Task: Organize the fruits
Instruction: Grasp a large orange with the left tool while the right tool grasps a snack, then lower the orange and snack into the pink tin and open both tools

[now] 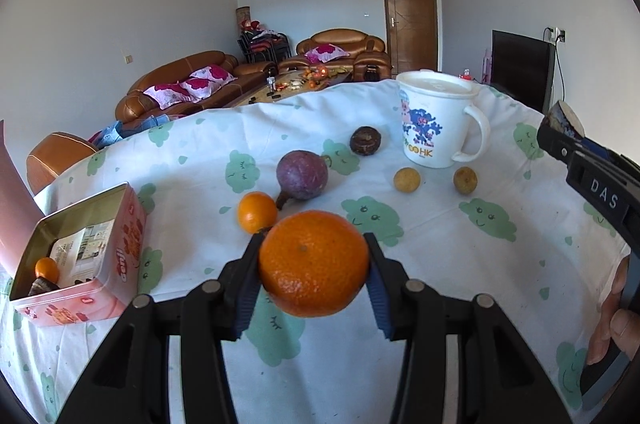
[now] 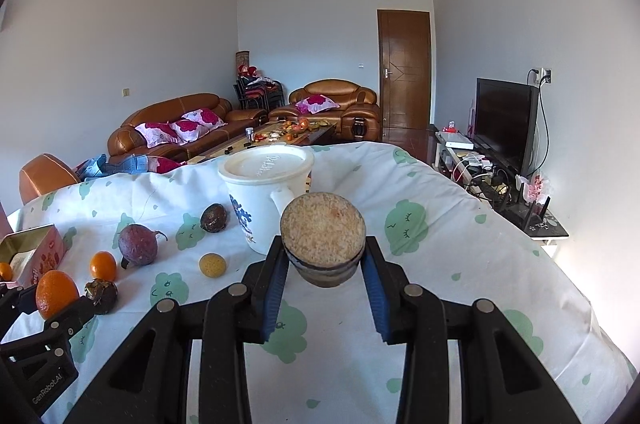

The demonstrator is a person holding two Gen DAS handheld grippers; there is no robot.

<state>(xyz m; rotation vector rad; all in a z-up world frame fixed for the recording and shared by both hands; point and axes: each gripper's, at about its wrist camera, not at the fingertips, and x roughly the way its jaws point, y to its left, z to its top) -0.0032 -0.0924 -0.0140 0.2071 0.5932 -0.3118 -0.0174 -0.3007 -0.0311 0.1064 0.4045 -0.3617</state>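
- Right now my left gripper (image 1: 314, 262) is closed on a large orange (image 1: 313, 262); both blue pads press its sides and it hangs clear above the tablecloth (image 1: 440, 264).
- My right gripper (image 2: 325, 264) is clamped on a round cut piece with a pale, grainy flat face (image 2: 323, 230) and a dark rind below; I cannot tell what fruit it is.
- From the left wrist view, the pink tin (image 1: 86, 256) sits open at the left edge of the table, with a small orange fruit (image 1: 47, 268) and a dark piece (image 1: 40, 286) inside, next to a printed leaflet.
- Just beyond the held orange, a small orange citrus (image 1: 257, 212) lies on the cloth, with a purple passion fruit (image 1: 302, 175) right behind it.
- Further back, a dark brown round fruit (image 1: 365, 141) rests near the white lidded mug (image 1: 434, 119).
- Two small yellowish fruits (image 1: 407, 179) lie in front of the mug, well apart from each other, the second (image 1: 465, 179) below the handle.
- From the right wrist view, another dark wrinkled fruit (image 2: 102, 295) lies just beside the left gripper's fingers.
- A person's fingers (image 1: 612, 320) show at the right edge of the left view, wrapped round the right gripper's handle.
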